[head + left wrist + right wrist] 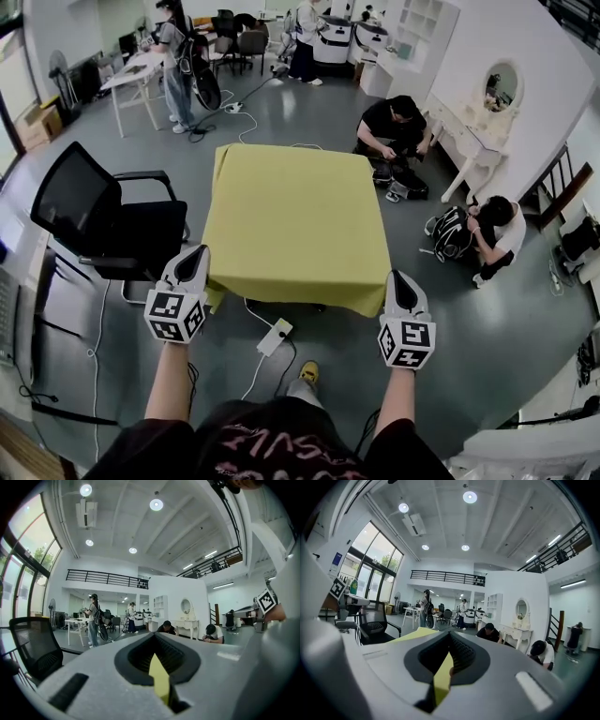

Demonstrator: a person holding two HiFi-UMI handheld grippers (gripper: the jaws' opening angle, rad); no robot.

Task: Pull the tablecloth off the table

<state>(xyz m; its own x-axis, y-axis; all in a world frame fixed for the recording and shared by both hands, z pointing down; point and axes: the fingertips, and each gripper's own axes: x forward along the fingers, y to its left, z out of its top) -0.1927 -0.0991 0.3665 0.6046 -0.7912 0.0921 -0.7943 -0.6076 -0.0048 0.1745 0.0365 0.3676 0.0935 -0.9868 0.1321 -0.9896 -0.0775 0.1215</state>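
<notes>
Standing at centre left: a black office chair [103,220], near the cloth's left edge and clear of the left hand.
Left corner: the left gripper [194,253] has its jaws closed on the near left corner of the yellow tablecloth [295,216]. The left gripper view shows a yellow sliver clamped between them.
Tablecloth: spread flat in mid-frame over the table, which is hidden beneath it. It drapes over the near edge and lies ahead of both grippers, running away toward the top of the frame.
Near hem: runs left to right between the two grippers, so I'd judge the pull goes straight back toward the bottom of the frame, both hands together.
Right corner: the right gripper [401,279] is clamped on the near right corner, also with yellow cloth between its jaws.
Nearer hand: neither; each sits at its own corner, roughly level with the other.
</notes>
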